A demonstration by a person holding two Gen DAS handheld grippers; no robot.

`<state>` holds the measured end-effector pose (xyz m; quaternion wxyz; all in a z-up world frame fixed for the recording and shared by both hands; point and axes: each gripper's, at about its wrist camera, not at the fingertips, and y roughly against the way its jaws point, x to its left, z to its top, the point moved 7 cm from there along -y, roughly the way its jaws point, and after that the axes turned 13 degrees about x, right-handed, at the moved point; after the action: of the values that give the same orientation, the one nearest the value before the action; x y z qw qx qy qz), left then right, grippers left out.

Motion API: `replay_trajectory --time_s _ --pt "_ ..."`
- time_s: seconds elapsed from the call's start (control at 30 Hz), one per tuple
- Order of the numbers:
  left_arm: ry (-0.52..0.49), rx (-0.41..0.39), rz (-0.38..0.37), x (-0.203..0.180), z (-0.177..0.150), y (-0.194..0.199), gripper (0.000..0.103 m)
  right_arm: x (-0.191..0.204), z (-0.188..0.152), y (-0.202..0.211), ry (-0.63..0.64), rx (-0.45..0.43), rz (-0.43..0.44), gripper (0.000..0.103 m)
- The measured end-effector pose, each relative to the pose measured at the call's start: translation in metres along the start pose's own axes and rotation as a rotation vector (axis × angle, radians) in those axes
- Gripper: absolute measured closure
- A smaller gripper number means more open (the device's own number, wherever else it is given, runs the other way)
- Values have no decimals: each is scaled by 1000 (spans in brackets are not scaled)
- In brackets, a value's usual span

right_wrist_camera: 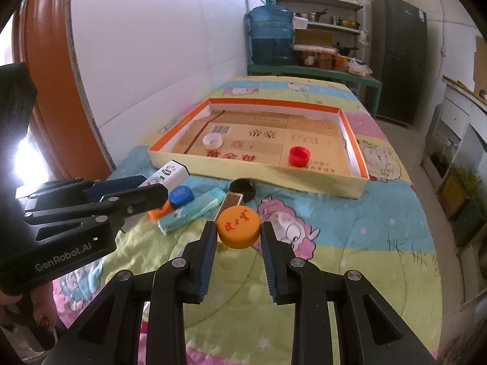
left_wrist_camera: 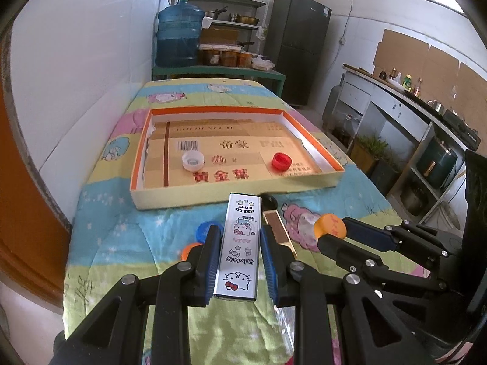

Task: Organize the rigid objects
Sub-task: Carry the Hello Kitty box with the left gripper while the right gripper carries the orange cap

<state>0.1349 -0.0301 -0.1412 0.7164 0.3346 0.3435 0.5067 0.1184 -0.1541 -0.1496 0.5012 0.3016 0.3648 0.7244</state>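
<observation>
Clutter beside held items: blue cap (right_wrist_camera: 181, 196), teal pack (right_wrist_camera: 190, 210), black lid (right_wrist_camera: 242, 189).

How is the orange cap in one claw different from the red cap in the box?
The orange cap is gripped by the right gripper, held above the blanket; the red cap lies in the box. The orange cap looks wider and flatter, with red characters on top; the red cap sits open side up. Both are round plastic caps.

left claw (left_wrist_camera: 240, 243): clamped, loaded | right claw (right_wrist_camera: 238, 228): clamped, loaded
</observation>
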Motion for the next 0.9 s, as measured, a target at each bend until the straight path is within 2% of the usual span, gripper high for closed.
replay_trajectory --time_s 0.33,0.9 --pt "6 -2 -6 6 40 -6 76 -12 32 -8 -13 -4 2 73" --pt "-14 4 -18 -5 98 -40 76 -77 74 -23 -94 -11 -75 73"
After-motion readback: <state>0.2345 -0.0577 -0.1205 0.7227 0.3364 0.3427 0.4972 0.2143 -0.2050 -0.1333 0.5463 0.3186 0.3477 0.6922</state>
